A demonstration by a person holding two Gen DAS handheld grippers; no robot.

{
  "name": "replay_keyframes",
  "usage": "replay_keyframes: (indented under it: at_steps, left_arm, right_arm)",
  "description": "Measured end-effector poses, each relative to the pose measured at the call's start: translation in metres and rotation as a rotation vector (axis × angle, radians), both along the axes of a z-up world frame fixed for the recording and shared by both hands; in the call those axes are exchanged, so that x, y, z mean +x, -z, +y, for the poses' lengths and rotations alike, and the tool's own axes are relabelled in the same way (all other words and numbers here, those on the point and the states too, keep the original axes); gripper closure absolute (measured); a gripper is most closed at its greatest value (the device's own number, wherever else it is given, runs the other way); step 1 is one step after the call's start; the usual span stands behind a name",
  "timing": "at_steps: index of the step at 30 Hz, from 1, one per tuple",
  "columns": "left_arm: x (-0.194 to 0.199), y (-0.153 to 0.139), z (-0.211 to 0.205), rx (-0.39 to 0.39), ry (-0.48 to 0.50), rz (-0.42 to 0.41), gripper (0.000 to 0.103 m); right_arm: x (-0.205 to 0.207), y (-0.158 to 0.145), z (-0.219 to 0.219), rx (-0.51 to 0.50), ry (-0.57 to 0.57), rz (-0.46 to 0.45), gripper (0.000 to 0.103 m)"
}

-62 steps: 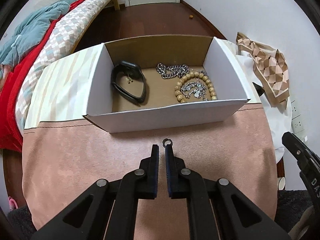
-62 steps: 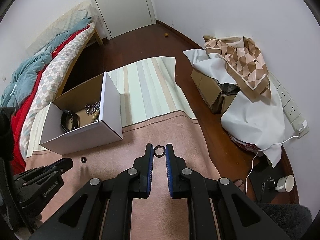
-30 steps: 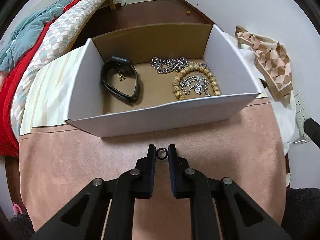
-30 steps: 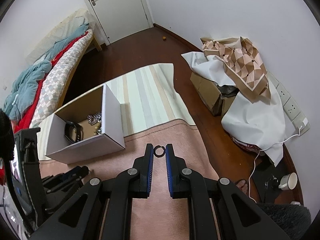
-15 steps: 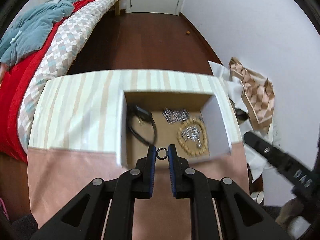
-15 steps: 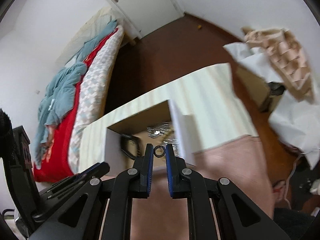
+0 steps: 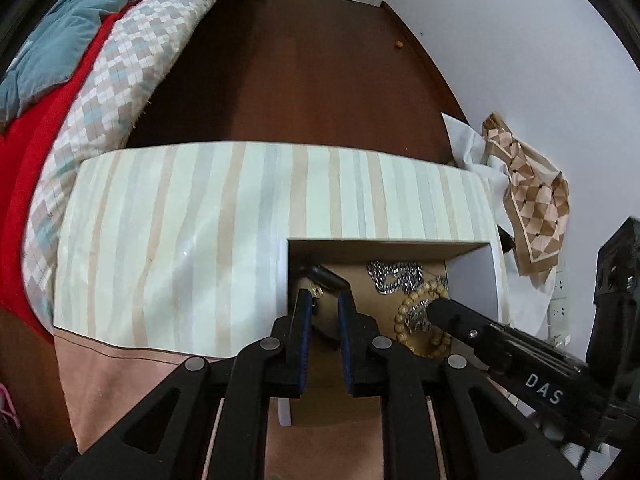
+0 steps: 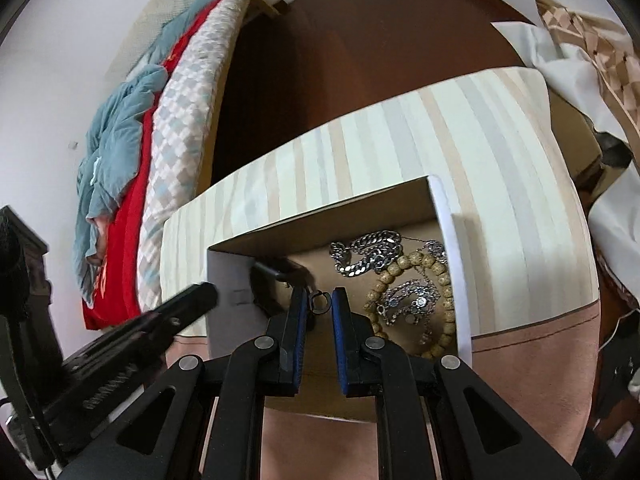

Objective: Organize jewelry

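An open cardboard box [image 7: 472,272] [image 8: 228,276] holds a black band [image 7: 326,276] [image 8: 276,270], a silver chain [image 7: 394,274] [image 8: 370,254] and a beaded bracelet [image 7: 416,308] [image 8: 438,276]. My left gripper [image 7: 324,300] hangs over the box with its jaws a little apart and nothing between them. My right gripper [image 8: 320,298] is over the box too, with a small dark ring [image 8: 319,303] between its pads; a gap shows on the ring's right side. Each gripper shows in the other's view.
The box stands on a striped cloth [image 7: 180,248] over a pink cover [image 7: 132,384]. A bed with a red and checked quilt [image 7: 100,92] lies to the left. Patterned fabric and white sheets [image 7: 536,200] are piled at the right by the wall.
Both grippers lifted from the pink cover and moved over the open box. The small ring that sat between the left jaws is gone from them. The right jaws have widened slightly around their ring.
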State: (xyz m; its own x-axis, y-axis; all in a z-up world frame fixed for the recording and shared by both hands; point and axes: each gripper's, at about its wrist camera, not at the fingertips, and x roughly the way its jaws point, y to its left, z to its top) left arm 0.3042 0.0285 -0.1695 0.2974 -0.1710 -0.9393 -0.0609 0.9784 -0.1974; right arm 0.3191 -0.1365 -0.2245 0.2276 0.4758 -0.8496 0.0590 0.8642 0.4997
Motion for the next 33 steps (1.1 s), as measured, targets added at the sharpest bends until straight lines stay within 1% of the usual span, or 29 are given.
replay_keyframes:
  at_steps: [1, 2, 3, 4, 5, 7, 8, 9, 10, 12, 13, 15, 16, 17, 18, 19, 20, 21, 23, 27, 33]
  left_arm:
    - [0.000, -0.004, 0.001, 0.001, -0.005, -0.008, 0.089]
    - [0.000, -0.006, 0.003, 0.006, -0.011, -0.010, 0.083]
    - [0.001, -0.007, 0.004, 0.011, -0.014, -0.010, 0.080]
    - [0.000, -0.010, 0.006, 0.020, -0.017, -0.016, 0.073]
    - [-0.001, -0.013, 0.008, 0.033, -0.023, -0.025, 0.063]
    - [-0.005, -0.018, 0.011, 0.055, -0.030, -0.043, 0.050]
    - [-0.008, -0.021, 0.013, 0.071, -0.037, -0.054, 0.050]
    - [-0.010, -0.023, 0.015, 0.085, -0.042, -0.059, 0.050]
    - [-0.014, -0.024, 0.018, 0.095, -0.046, -0.064, 0.048]
    - [-0.024, -0.028, 0.024, 0.139, -0.068, -0.081, 0.038]
    - [-0.031, -0.030, 0.026, 0.160, -0.076, -0.095, 0.032]
    - [-0.042, -0.032, 0.029, 0.197, -0.092, -0.109, 0.030]
    - [-0.048, -0.032, 0.031, 0.212, -0.099, -0.112, 0.028]
    - [-0.054, -0.032, 0.032, 0.225, -0.103, -0.112, 0.021]
    - [-0.059, -0.032, 0.033, 0.235, -0.107, -0.110, 0.016]
    - [-0.064, -0.033, 0.033, 0.245, -0.109, -0.110, 0.012]
    - [-0.069, -0.033, 0.032, 0.256, -0.108, -0.109, 0.010]
    - [-0.072, -0.034, 0.032, 0.267, -0.106, -0.107, 0.010]
    - [-0.083, -0.036, 0.027, 0.282, -0.100, -0.110, 0.009]
    - [-0.097, -0.047, 0.020, 0.276, -0.097, -0.129, 0.008]
    - [-0.127, -0.075, 0.008, 0.261, -0.087, -0.171, 0.008]
  right_arm:
    - [0.001, 0.000, -0.001, 0.000, 0.003, -0.001, 0.078]
    - [0.000, -0.002, -0.003, 0.001, 0.011, -0.006, 0.070]
    - [0.001, -0.004, -0.005, 0.001, 0.015, -0.008, 0.068]
    - [0.000, -0.006, -0.007, -0.010, 0.022, -0.014, 0.068]
    - [-0.001, -0.010, -0.009, -0.023, 0.027, -0.022, 0.068]
    - [-0.003, -0.015, -0.013, -0.023, 0.033, -0.032, 0.068]
    - [-0.005, -0.020, -0.015, -0.051, 0.036, -0.040, 0.068]
    - [-0.009, -0.026, -0.016, -0.101, 0.032, -0.061, 0.068]
    - [-0.011, -0.031, -0.016, -0.137, 0.030, -0.075, 0.066]
    - [-0.019, -0.041, -0.016, -0.254, 0.017, -0.096, 0.049]
    - [-0.023, -0.044, -0.016, -0.280, 0.013, -0.104, 0.047]
    - [-0.032, -0.050, -0.016, -0.364, 0.000, -0.114, 0.041]
    - [-0.035, -0.051, -0.017, -0.384, -0.003, -0.117, 0.038]
    - [-0.040, -0.053, -0.017, -0.403, -0.007, -0.119, 0.028]
    - [-0.044, -0.054, -0.017, -0.424, -0.011, -0.119, 0.018]
    - [-0.048, -0.055, -0.016, -0.444, -0.015, -0.120, 0.013]
    - [-0.053, -0.057, -0.015, -0.462, -0.020, -0.123, 0.007]
    - [-0.057, -0.059, -0.015, -0.482, -0.023, -0.125, 0.004]
    - [-0.064, -0.061, -0.012, -0.511, -0.032, -0.134, 0.003]
    - [-0.084, -0.076, -0.005, -0.565, -0.043, -0.164, 0.000]
    - [-0.116, -0.109, -0.006, -0.573, -0.025, -0.212, 0.000]
